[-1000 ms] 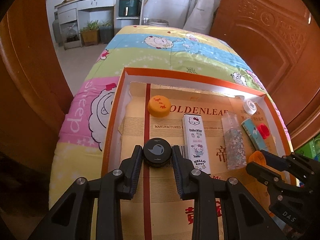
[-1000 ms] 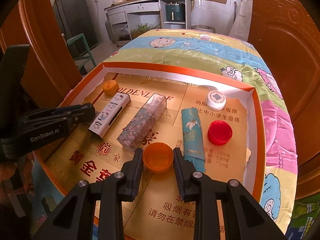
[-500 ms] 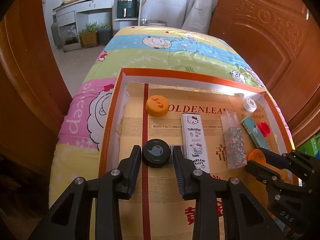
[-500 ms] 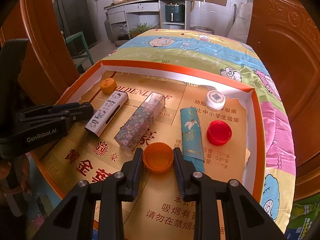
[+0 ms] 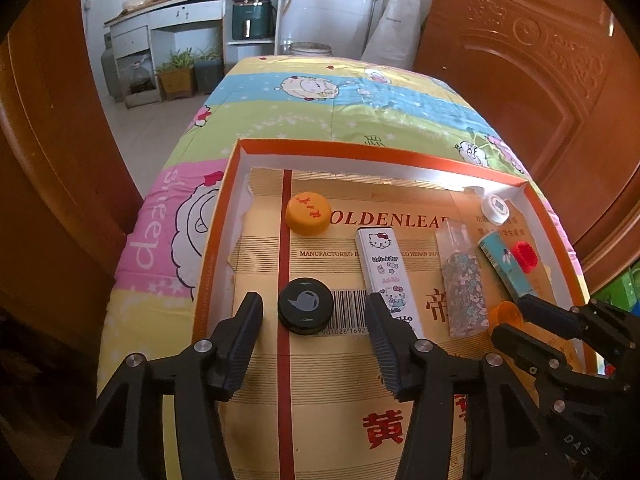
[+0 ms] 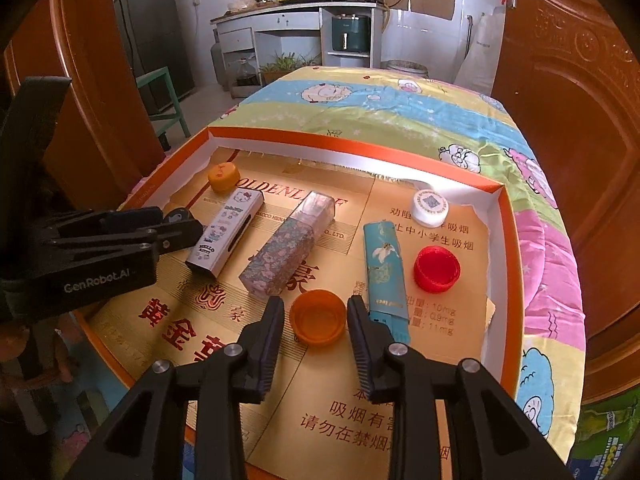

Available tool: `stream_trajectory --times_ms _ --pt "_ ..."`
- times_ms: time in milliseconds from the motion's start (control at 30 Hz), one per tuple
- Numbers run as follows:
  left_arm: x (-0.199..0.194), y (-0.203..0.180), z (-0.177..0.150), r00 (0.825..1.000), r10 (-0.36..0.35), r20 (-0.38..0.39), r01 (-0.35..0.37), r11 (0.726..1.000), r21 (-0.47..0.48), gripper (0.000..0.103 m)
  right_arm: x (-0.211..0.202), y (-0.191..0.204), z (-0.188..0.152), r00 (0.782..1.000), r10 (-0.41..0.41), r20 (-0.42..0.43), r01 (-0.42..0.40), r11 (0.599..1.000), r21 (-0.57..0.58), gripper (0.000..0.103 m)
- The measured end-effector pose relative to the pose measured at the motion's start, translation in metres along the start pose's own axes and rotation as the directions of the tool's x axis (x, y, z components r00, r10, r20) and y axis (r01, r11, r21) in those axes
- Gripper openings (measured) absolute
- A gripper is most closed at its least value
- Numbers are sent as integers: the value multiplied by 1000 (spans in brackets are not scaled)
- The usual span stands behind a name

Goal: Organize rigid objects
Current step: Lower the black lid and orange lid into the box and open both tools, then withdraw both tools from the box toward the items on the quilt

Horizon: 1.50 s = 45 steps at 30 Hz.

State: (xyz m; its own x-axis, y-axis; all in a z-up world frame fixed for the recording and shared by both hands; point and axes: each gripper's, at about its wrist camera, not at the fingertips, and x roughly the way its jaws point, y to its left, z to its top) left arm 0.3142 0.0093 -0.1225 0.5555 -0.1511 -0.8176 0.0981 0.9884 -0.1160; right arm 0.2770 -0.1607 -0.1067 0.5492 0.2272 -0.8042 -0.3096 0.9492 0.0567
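Note:
A shallow orange-rimmed box (image 5: 216, 216) (image 6: 360, 148) lies on a quilt-covered table. In the left wrist view a black cap (image 5: 306, 311) lies on the box floor, free between the fingers of my open left gripper (image 5: 314, 336). In the right wrist view an upturned orange cap (image 6: 318, 322) rests on the floor between the fingers of my right gripper (image 6: 316, 336), which stand slightly apart from it. Also in the box are a Hello Kitty box (image 5: 388, 276) (image 6: 226, 236), a floral box (image 6: 286, 244), a teal box (image 6: 386, 272), a red cap (image 6: 436, 269), a white cap (image 6: 430, 208) and a yellow-orange cap (image 5: 308, 213).
The quilt (image 5: 340, 112) runs on beyond the box. Wooden doors (image 5: 540, 92) stand to both sides. A kitchen counter (image 6: 296, 20) and a green stool (image 6: 160, 92) are in the room behind.
My left gripper has opened and let go of the black cap, which now lies on the box floor. My right gripper's fingers have parted slightly from the orange cap.

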Motion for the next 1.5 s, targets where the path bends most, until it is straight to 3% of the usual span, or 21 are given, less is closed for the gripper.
stream_trajectory --times_ms 100,867,1500 --pt "-1 0 0 1000 -4 -1 4 1000 -1 60 -3 1 0 1000 -1 8 1 1000 -2 41" --pt "-27 -5 -1 999 -5 38 5 1000 8 61 -26 3 -4 999 -9 37 8 1000 12 41" --pt "-73 -8 -18 996 -23 89 23 1000 9 61 -63 10 -17 997 -9 73 6 999 31 41"
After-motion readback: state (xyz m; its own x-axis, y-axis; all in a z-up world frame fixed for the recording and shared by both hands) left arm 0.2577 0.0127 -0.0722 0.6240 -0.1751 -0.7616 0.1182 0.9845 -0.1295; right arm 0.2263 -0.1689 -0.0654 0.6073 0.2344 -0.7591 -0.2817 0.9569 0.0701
